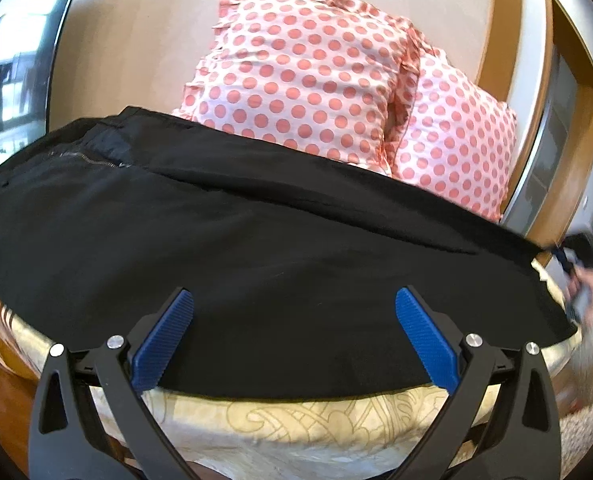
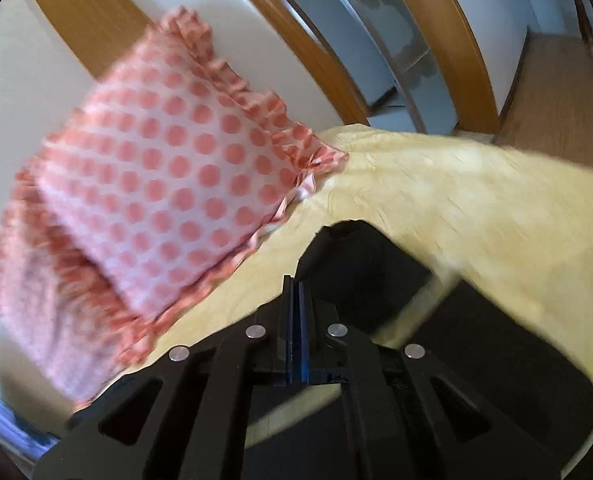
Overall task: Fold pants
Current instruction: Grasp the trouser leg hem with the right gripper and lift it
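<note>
Cream bedspread [image 1: 296,420] under black pants [image 1: 236,260], left tongs [image 1: 294,300] wide, right tongs [image 2: 296,284] seemingly pinching pants' edge.

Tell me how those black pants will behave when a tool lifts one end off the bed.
The black pants lie flat and thin, draped over the bedspread, so they will probably sag and trail, not hold shape. The smooth-looking cloth may slip from a shallow pinch. The right tool looks shut near a dark fold; the left tool is open.
</note>
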Demonstrator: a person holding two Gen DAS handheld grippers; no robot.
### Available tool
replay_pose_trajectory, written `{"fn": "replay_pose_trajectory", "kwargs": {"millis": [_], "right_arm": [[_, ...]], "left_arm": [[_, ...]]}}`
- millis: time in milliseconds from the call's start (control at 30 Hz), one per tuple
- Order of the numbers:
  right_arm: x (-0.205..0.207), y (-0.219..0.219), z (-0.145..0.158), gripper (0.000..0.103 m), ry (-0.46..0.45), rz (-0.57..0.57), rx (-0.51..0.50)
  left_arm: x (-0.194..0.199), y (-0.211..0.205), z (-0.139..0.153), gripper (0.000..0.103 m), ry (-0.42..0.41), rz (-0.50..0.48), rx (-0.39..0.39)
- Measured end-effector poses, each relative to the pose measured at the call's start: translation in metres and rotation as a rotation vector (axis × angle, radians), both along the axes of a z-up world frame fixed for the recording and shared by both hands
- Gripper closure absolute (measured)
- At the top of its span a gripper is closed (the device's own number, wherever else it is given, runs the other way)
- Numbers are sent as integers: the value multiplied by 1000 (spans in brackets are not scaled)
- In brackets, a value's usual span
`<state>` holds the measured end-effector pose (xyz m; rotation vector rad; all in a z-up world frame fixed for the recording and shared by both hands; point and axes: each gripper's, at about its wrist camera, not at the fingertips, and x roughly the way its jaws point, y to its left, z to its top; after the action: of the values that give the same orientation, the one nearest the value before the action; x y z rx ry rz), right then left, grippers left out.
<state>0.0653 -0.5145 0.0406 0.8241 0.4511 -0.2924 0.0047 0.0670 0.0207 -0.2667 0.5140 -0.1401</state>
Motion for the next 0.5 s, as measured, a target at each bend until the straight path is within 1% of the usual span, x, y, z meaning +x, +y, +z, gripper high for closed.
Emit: {"fn": "replay_pose_trajectory", "kwargs": {"millis": [67,100,167,200,300,333,367,400,433,500], "right_arm": [[-26,5,-16,101,7,0,41],[-36,6,-27,101,25,8,70],[-36,0,-43,101,50,15,131],[-43,3,-44,100,58,20,139],[-40,3,-43,98,82,27,150],[-39,2,-43,94,94,28,168],[-36,0,-45,82,104,32,192],[-42,1,-47,72,107,32,205],[-42,0,-48,58,97,35,222],[-42,-1,-47,56,93,27,224]], "left_arm": [[-1,2,1,2,-6,-9,-23],[0,2,3,2,-9,-12,-25],[2,1,6,2,-14,-10,-19],[2,0,8,2,-14,1,-8],[1,-4,15,2,-21,31,46],[-1,-4,17,2,-28,37,57],[-3,-4,20,2,-35,44,67],[-4,-3,21,2,-37,50,76],[-4,-2,24,2,-37,58,86],[-4,4,28,2,-39,77,81]]}}
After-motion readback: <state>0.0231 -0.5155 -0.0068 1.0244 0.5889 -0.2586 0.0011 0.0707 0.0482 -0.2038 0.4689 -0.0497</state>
